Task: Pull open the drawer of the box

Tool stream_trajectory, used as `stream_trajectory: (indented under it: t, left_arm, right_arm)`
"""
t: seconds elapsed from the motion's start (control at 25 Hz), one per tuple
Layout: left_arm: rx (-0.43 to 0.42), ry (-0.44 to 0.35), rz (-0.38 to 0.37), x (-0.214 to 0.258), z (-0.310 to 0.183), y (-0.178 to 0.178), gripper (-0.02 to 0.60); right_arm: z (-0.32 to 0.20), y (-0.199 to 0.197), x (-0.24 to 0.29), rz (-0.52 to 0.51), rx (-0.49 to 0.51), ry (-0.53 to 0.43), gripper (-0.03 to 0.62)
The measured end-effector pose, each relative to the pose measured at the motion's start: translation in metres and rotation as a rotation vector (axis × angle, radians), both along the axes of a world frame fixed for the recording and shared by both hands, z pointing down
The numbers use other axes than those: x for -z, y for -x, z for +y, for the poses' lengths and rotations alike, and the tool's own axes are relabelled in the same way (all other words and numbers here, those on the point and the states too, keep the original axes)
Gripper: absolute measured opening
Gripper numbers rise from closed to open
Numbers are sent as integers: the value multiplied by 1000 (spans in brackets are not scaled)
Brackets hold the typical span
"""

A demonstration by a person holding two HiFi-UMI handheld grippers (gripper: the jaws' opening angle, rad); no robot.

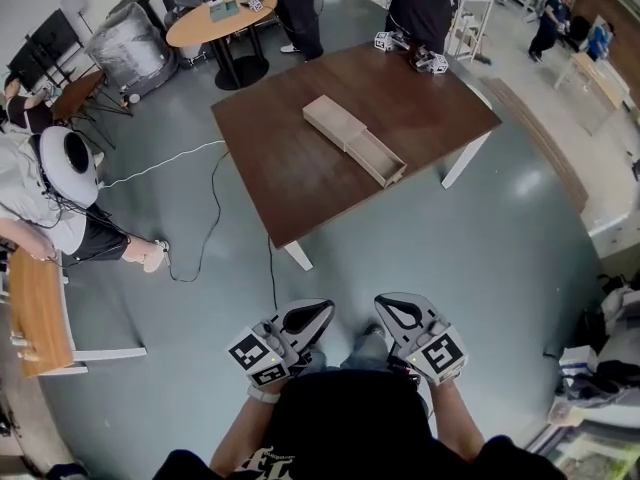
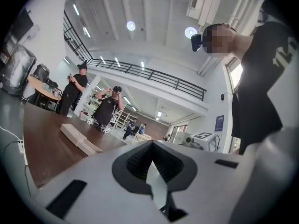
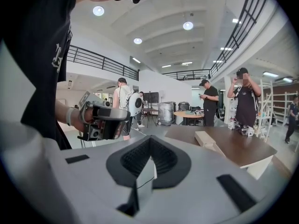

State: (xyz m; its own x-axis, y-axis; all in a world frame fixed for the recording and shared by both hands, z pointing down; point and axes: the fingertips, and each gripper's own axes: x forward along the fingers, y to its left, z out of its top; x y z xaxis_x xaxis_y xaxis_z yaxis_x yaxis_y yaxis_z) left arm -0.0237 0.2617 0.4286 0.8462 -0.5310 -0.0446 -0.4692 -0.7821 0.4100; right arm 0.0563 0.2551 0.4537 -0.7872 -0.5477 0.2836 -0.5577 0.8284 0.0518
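A long pale wooden box [image 1: 333, 121] lies on the dark brown table [image 1: 290, 178], its drawer [image 1: 378, 158] slid out toward the table's near right edge. The box [image 2: 70, 131] and its drawer [image 2: 91, 147] also show far off in the left gripper view, and the box [image 3: 204, 137] in the right gripper view. Both grippers hang close to my body, well short of the table. My left gripper [image 1: 322, 311] [image 2: 152, 164] is shut on nothing. My right gripper [image 1: 385, 305] [image 3: 150, 160] is likewise shut and empty.
Grey floor lies between me and the table. A cable [image 1: 213, 203] runs over the floor at the table's left. Two people stand at the far side, where spare grippers [image 1: 428, 61] rest on the table edge. A round table [image 1: 205, 23] and a seated person [image 1: 45, 193] are at left.
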Motion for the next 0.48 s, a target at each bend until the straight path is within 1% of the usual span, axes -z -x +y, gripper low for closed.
stream_trajectory:
  t: [0.08,0.2,0.32,0.48]
  left_arm:
    - [7,-8,-2,1,-6,12,5]
    - [8,-2,16,3,-8,22,5]
    - [-7,8,24,-2,-11,23,6]
    - [-28,9,44,-4,-22,17,5]
  right_arm:
    - [-3,12,3,-1,3,-6,-12]
    - [-5,23,10,-15,0,-13,-12]
    - [-9,28,8,-5,-11,0,-12]
    - [-15,27,14,-3,-17,-13,-12]
